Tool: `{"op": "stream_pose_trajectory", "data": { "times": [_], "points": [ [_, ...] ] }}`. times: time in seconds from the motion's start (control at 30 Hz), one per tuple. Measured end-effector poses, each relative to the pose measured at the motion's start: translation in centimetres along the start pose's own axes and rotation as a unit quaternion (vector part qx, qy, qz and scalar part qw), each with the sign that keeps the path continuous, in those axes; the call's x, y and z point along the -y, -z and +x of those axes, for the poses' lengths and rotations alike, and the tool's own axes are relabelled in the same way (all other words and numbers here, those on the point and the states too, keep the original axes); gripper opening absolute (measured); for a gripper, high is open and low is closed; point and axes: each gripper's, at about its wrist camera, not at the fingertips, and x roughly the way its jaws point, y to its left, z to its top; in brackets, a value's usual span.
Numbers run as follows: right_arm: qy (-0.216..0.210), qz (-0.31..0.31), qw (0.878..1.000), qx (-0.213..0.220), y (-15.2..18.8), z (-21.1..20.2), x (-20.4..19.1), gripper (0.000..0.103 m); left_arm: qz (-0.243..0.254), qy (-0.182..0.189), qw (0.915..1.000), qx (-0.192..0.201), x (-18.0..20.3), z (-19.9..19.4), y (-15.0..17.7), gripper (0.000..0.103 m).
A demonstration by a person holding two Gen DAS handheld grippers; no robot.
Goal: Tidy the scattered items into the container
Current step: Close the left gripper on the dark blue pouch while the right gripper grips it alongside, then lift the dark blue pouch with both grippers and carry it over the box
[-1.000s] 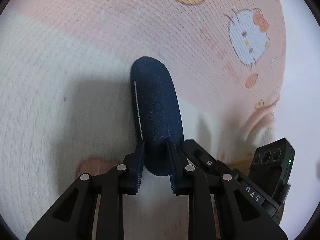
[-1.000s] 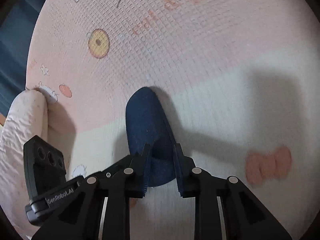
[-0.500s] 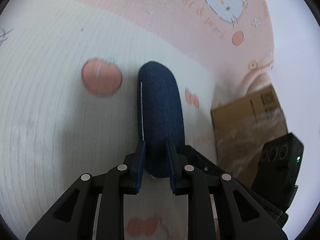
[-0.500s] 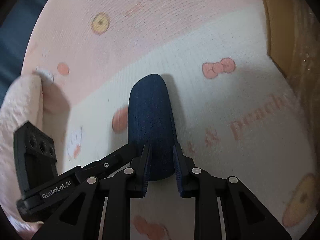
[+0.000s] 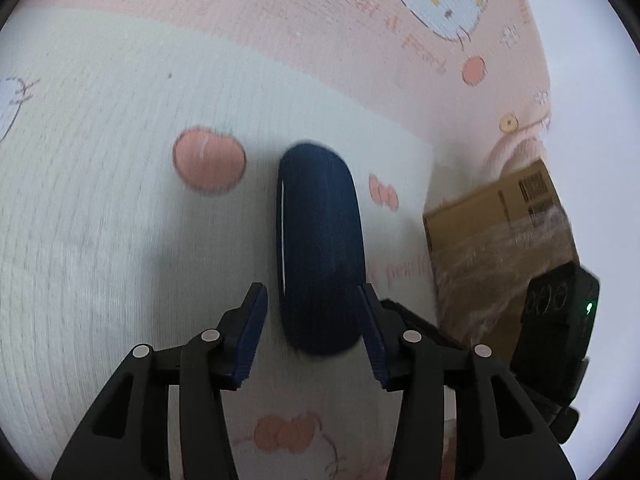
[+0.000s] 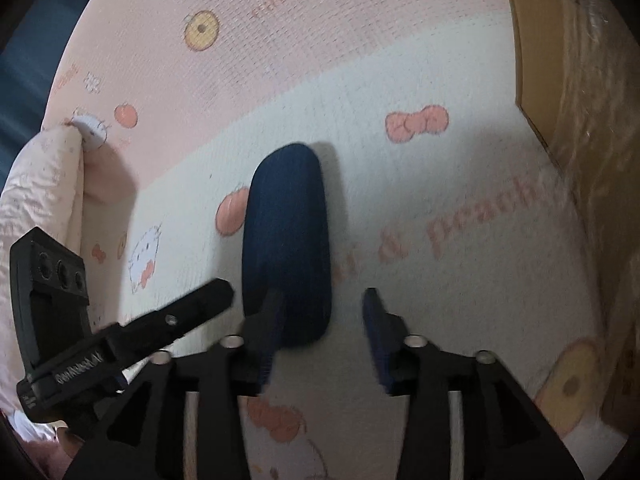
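Opening both pairs of jaws, you have a dark blue denim-like oblong pouch [image 5: 320,252] between them. Your left gripper [image 5: 310,334] stands wide, its pads clear of the pouch on either side. Your right gripper [image 6: 320,338] is spreading too; its left finger overlaps the pouch's edge [image 6: 286,236], though contact cannot be told through the blur. The pouch sits over the cream band of the pink cartoon-print mat [image 5: 100,200], with the cardboard box [image 5: 500,232] near on the right.
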Motion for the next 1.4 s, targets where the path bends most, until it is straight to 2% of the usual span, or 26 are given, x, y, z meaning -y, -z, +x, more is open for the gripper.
{"op": "stream_pose_trajectory", "data": {
  "times": [0.2, 0.33, 0.47, 0.6, 0.73, 0.93, 1.1, 1.23, 1.4],
  "points": [
    [-0.048, 0.005, 0.999, -0.009, -1.4, 2.1, -0.3, 0.044, -0.056, 0.039, 0.9975, -0.016, -2.0, 2.6, -2.7, 0.050],
    [-0.055, -0.015, 0.998, -0.007, -2.0, 3.4, -0.9, 0.053, -0.053, 0.055, 0.9969, -0.018, -2.3, 3.6, -3.3, 0.049],
    [-0.077, -0.024, 0.997, -0.019, -2.3, 4.7, -1.2, 0.055, -0.066, 0.070, 0.9952, -0.017, -3.3, 3.9, -3.5, 0.049],
    [-0.071, -0.034, 0.997, -0.016, -2.2, 5.5, -2.4, 0.055, -0.099, 0.097, 0.9900, -0.022, -4.6, 4.1, -3.6, 0.044],
    [-0.051, -0.044, 0.998, 0.001, -1.7, 5.9, -3.2, 0.055, -0.100, 0.103, 0.9891, -0.031, -4.8, 4.3, -3.9, 0.044],
    [-0.044, -0.045, 0.998, -0.003, -1.7, 5.7, -3.0, 0.055, -0.100, 0.111, 0.9881, -0.036, -5.1, 4.3, -4.0, 0.044],
    [-0.037, -0.061, 0.997, 0.024, -1.6, 3.4, -3.2, 0.054, -0.123, 0.135, 0.9828, -0.028, -4.3, 3.6, -3.8, 0.043],
    [-0.034, -0.064, 0.996, 0.043, -2.1, 0.5, -3.3, 0.053, -0.105, 0.150, 0.9829, -0.020, -2.0, 2.1, -4.2, 0.044],
    [-0.032, -0.083, 0.992, 0.087, -2.8, -4.7, -4.2, 0.053, -0.071, 0.171, 0.9828, 0.003, 1.9, -0.6, -4.8, 0.044]
  ]
}}
